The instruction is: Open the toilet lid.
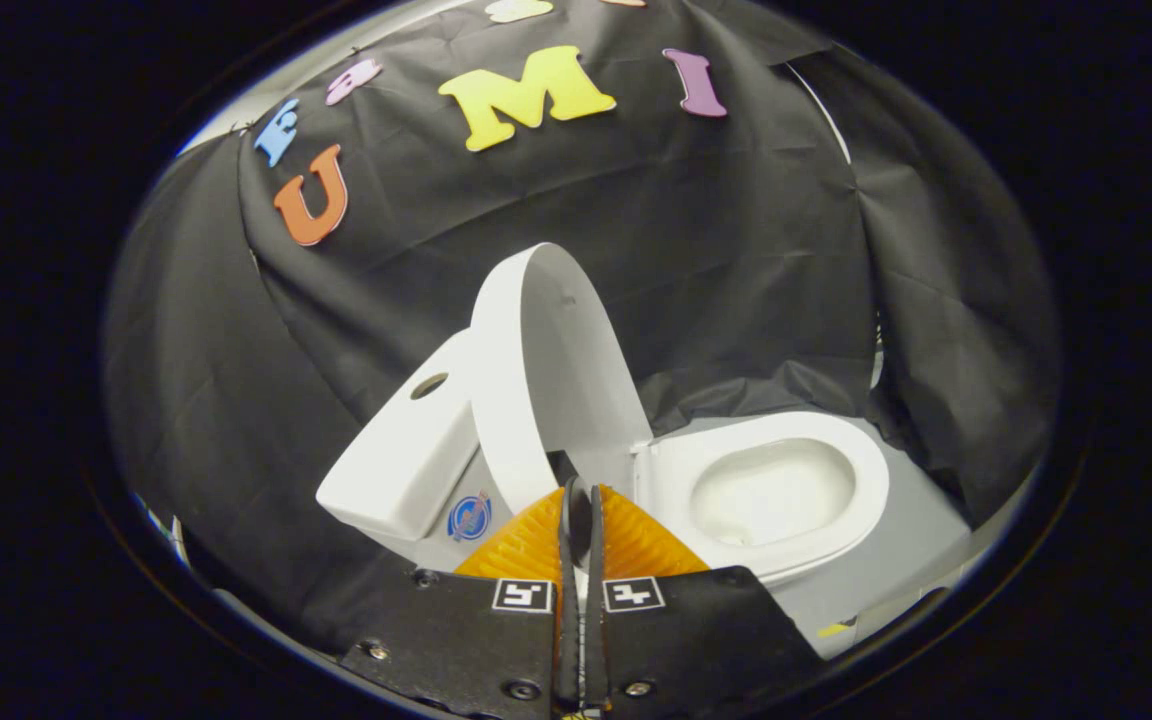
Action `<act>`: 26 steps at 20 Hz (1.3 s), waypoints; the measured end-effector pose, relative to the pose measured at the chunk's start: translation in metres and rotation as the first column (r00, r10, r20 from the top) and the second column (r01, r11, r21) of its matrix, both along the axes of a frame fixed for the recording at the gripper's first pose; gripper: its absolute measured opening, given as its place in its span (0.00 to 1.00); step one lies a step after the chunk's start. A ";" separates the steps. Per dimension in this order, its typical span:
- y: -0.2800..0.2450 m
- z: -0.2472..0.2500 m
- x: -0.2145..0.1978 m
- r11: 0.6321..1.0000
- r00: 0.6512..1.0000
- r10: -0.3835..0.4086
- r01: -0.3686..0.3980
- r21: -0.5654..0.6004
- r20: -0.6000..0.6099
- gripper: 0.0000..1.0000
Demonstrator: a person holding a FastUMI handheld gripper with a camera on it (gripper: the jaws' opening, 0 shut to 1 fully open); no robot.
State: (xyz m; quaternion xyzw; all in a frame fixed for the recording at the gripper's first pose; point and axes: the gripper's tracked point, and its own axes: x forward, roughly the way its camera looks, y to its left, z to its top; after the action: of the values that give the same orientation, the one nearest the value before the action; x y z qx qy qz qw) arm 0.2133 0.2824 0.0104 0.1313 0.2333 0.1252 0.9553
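A white toilet stands just ahead of my fingers, tilted in the view. Its lid point(548, 370) is raised and stands upright against the tank point(404, 455). The seat ring and open bowl point(774, 490) lie beyond and to the right of the fingers. My gripper point(577, 495) is shut, its orange ribbed fingers point(526, 545) pressed together with nothing between them. The fingertips sit close to the lid's hinge end, and I cannot tell whether they touch it.
The toilet rests on a grey floor point(901, 565). Black cloth walls point(736, 260) close in behind and on both sides. A round blue sticker point(469, 517) marks the toilet body below the tank.
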 end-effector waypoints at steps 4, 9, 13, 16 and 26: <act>0.017 -0.002 -0.001 0.998 1.000 0.014 -0.014 -0.060 0.008 0.06; 0.036 -0.004 0.000 0.982 0.999 0.034 -0.028 -0.188 0.026 0.07; 0.035 -0.007 -0.002 0.950 1.000 -0.005 0.002 -0.311 -0.010 0.08; 0.031 -0.003 -0.006 0.964 0.999 -0.003 -0.010 -0.267 -0.048 0.09; -0.065 0.108 -0.067 0.995 0.968 0.011 0.014 -0.097 0.250 0.79</act>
State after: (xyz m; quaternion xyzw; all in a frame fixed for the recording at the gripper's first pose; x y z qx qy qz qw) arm 0.1464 0.2172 0.1186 0.0674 0.1165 0.1283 0.9826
